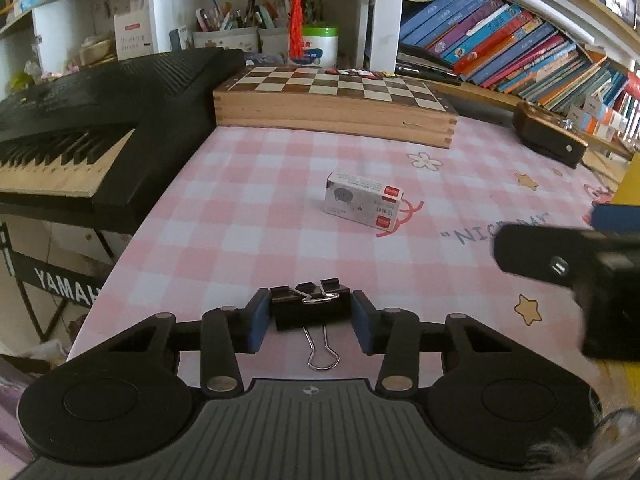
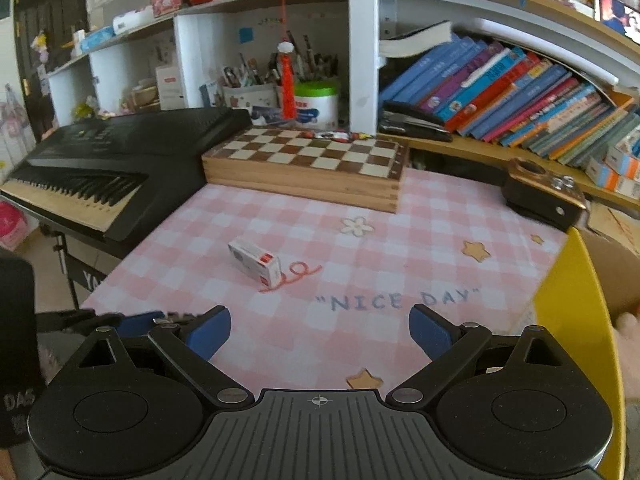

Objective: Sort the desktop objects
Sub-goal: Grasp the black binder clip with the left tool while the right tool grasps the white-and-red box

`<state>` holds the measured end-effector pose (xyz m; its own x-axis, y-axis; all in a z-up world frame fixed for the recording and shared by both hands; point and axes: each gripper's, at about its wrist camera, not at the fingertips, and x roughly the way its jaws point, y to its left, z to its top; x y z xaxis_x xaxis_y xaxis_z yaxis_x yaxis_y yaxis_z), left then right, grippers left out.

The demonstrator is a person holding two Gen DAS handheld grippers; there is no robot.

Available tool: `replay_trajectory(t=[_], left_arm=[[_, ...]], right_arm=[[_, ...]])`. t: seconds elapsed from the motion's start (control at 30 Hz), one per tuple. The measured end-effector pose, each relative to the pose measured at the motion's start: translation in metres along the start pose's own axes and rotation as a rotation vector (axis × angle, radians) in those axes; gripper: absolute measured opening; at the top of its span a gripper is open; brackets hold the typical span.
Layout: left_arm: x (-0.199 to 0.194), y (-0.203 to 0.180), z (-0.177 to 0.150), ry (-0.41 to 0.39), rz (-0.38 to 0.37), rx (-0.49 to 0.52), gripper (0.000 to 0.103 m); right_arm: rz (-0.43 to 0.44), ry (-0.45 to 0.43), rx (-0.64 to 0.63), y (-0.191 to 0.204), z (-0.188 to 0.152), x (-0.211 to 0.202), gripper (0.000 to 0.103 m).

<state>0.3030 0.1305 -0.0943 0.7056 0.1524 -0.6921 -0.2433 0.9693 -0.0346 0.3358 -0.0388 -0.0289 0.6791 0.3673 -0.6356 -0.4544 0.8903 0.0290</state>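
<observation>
Clamped between the left gripper point(image 1: 312, 316) pads, a black binder clip point(image 1: 310, 306) sits near the desk point(image 1: 240, 216) edge, well short of the chessboard point(image 1: 336, 100). Midway between lies a small white box point(image 1: 363, 199), unsorted. Right gripper point(image 2: 320, 332) gapes wide, empty; sorting looks barely begun.

A binder clip point(image 1: 311, 307) lies near on the table point(image 1: 240, 216); a small box point(image 1: 363, 199) sits farther in, the chessboard box point(image 1: 336, 106) behind it, the keyboard point(image 1: 80, 136) left.
</observation>
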Motion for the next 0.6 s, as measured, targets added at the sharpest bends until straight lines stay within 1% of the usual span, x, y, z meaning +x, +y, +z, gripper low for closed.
replay_trajectory(t=[0.17,0.27,0.37,0.4,0.43,0.47,0.53,0.6], left_arm=[[-0.018,0.023,-0.002,-0.008,-0.001,-0.06,0.04],[-0.031,0.039,-0.003,-0.011,-0.001,-0.112,0.04],[-0.041,0.052,-0.004,0.004,-0.018,-0.165,0.04],[-0.045,0.055,-0.005,0.004,-0.022,-0.18,0.04],[-0.049,0.058,-0.006,0.001,-0.027,-0.191,0.04],[-0.053,0.059,-0.006,-0.004,-0.028,-0.197,0.04],[-0.06,0.059,-0.006,-0.014,-0.032,-0.197,0.04],[-0.065,0.058,-0.005,-0.025,-0.032,-0.187,0.04]], right_arm=[[0.066,0.011,-0.063,0.009,0.014,0.024,0.096],[0.106,0.033,-0.108,0.017,0.021,0.043,0.09],[0.136,0.048,-0.149,0.025,0.026,0.063,0.074],[0.143,0.054,-0.162,0.027,0.028,0.07,0.066],[0.15,0.061,-0.177,0.029,0.029,0.079,0.061],[0.149,0.067,-0.19,0.03,0.03,0.086,0.06],[0.13,0.089,-0.216,0.033,0.032,0.102,0.051],[0.129,0.109,-0.215,0.033,0.032,0.114,0.048]])
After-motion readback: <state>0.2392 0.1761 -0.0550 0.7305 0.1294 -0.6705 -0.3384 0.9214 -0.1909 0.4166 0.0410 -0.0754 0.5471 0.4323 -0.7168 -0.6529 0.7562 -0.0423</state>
